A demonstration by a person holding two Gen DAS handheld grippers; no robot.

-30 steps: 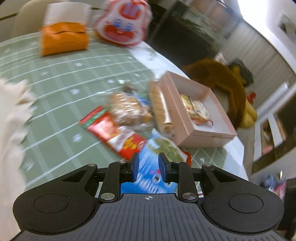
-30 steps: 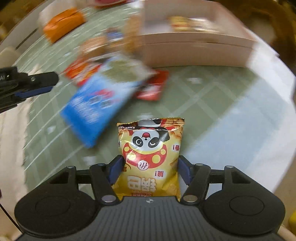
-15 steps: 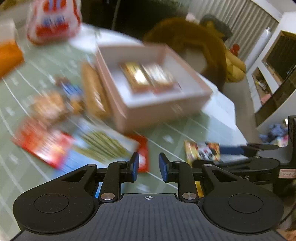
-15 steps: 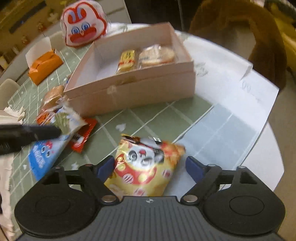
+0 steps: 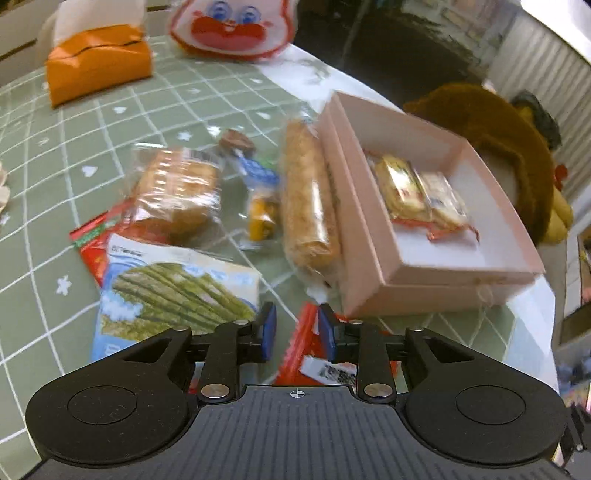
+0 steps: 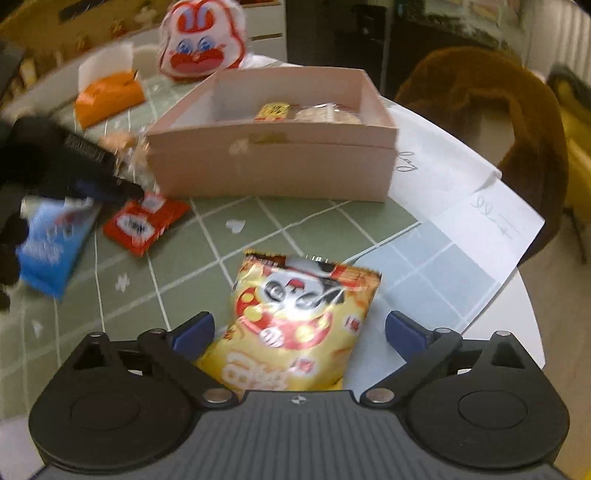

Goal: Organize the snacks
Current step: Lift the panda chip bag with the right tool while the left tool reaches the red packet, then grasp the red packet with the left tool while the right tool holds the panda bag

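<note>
Looking from the left wrist, the left gripper [image 5: 294, 330] hangs low over the table [image 5: 110, 125], its jaws only a little apart and having just been opening slightly, with nothing pressed between them. Below the gap lies a red packet [image 5: 306, 354]. Left of it is a blue bag [image 5: 173, 291] with green sticks printed on it, lying over another red pack [image 5: 90, 247]. Beyond are a wrapped bread [image 5: 177, 192], a small candy [image 5: 260, 199] and a long roll [image 5: 308, 199] that lies just beside the pink box [image 5: 369, 236]. Two wrapped snacks [image 5: 417, 192] rest inside the box. At the far edge stand an orange tissue box [image 5: 98, 62] and a rabbit-face bag [image 5: 232, 26].

From the right wrist, the right gripper [image 6: 300, 330] has its jaws wide apart; they have just been opening. The yellow panda bag [image 6: 299, 325] lies on the table between them, and the pads do not press on it. Its left side is close to the left pad, while the right pad stands clear of it. The pink box [image 6: 273, 162] is farther ahead, well apart from the bag. At the left the left gripper [image 6: 129, 190] reaches over the red packet [image 6: 144, 225], with the blue bag [image 6: 51, 251] beside it. White paper sheets [image 6: 461, 192] lie to the right of the box.
</note>
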